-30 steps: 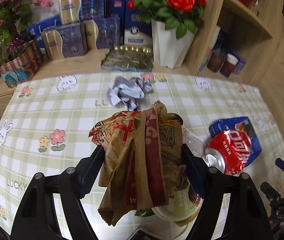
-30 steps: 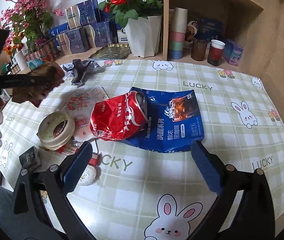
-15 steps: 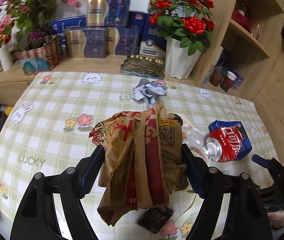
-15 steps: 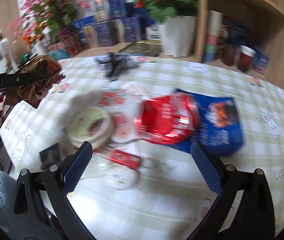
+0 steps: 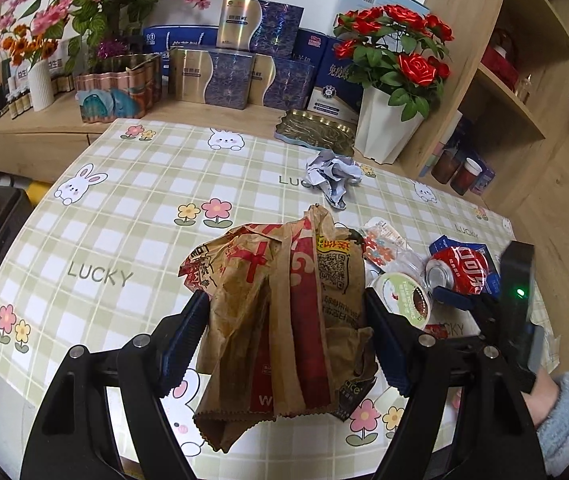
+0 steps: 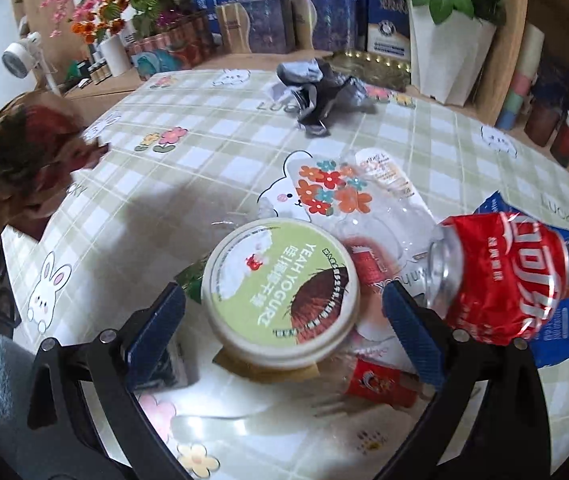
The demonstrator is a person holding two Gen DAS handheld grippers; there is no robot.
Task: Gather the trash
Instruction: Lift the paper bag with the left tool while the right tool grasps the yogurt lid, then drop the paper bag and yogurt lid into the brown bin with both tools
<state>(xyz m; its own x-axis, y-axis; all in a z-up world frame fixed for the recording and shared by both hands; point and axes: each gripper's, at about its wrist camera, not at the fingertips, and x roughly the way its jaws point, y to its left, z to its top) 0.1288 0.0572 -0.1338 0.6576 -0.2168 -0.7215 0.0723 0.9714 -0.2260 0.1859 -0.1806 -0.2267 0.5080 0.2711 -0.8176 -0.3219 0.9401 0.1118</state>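
Note:
My left gripper point(image 5: 284, 300) is shut on a crumpled brown and red paper bag point(image 5: 284, 320), held above the checked tablecloth point(image 5: 124, 220). That bag shows blurred at the left edge of the right wrist view point(image 6: 24, 152). My right gripper point(image 6: 282, 308) is open and low over the pile, its pads on either side of a green-lidded yogurt cup point(image 6: 280, 288) with gaps on both sides. Right of the cup lies a crushed red can point(image 6: 504, 280) on a blue coffee packet point(image 6: 564, 320). A clear flowered wrapper point(image 6: 332, 192) and a crumpled silver wrapper point(image 6: 316, 80) lie farther back.
A small red packet point(image 6: 380, 380) and a dark packet point(image 6: 160, 364) lie beside the cup. A white pot of red roses point(image 5: 384, 128), a gold tray point(image 5: 316, 132) and gift boxes point(image 5: 224, 76) line the back. A wooden shelf point(image 5: 484, 80) stands to the right.
The left gripper has carried the bag leftward, away from the pile. The right gripper has swung left from the red can and sunk, so it now straddles the yogurt cup.

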